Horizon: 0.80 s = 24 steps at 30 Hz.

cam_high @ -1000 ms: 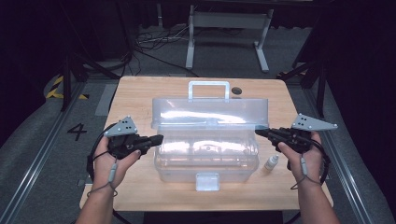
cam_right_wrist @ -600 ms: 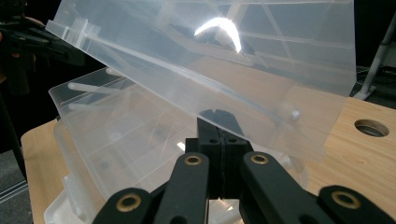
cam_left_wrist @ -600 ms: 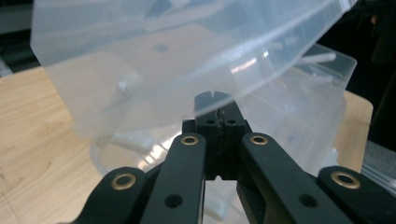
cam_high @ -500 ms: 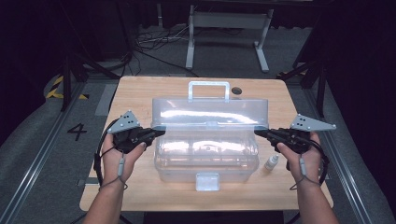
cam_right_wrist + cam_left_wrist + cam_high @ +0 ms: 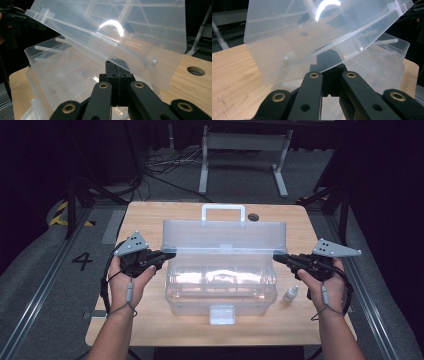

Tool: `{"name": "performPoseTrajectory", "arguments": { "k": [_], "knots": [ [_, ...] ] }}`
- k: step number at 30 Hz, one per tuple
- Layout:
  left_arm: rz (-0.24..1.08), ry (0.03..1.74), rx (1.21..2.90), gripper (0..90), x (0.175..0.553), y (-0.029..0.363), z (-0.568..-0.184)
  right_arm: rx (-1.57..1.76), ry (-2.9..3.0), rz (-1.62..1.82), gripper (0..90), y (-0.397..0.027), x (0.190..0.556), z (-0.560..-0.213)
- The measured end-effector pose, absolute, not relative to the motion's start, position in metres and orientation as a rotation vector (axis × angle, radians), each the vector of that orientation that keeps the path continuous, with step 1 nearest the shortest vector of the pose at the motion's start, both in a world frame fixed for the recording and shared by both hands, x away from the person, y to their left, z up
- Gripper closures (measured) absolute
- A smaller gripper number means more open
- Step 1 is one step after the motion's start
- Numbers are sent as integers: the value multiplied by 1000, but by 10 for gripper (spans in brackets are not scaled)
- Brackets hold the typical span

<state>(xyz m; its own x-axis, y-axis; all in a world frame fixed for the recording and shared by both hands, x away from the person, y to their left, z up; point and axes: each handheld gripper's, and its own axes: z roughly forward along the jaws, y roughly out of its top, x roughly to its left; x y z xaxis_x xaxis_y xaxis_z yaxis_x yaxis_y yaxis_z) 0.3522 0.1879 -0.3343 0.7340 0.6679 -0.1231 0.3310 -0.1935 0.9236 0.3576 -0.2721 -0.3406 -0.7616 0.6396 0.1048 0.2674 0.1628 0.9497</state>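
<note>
- Table (image 5: 150, 325): light wood top. The clear plastic box (image 5: 222, 287) sits mid-table, long side across, with the latch tab at the front edge facing the person.
- Box body: thin-walled and transparent, with inner dividers faintly visible. It appears empty, so judged light. It will likely slide on the wood if pushed sideways, since nothing pins it.
- Lid (image 5: 225, 236): hinged at the rear, raised part-way, with a carry handle on its far edge. It looks like a stiff but flexible sheet. Judged glossy, slippery and prone to twisting if lifted from one end only.
- Left gripper (image 5: 167, 255): jaws together, tips pushed under the lid's left end edge. They prop it and do not pinch it.
- Right gripper (image 5: 278, 258): jaws together, tips under the lid's right end edge in the same way.
- Hold point, judged: both end edges near the front rim, loaded evenly. The corners look the most crack-prone.
- Small bottle (image 5: 290, 294): upright, just right of the box and clear of it.
</note>
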Motion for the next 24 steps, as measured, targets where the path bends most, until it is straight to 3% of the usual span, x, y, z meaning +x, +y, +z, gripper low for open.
{"name": "performPoseTrajectory", "arguments": {
  "k": [24],
  "knots": [
    [395, 799, 1741, 897, 371, 188, -324, 883, 2086, 1598, 900, -272, 370, -324]
  ]
}}
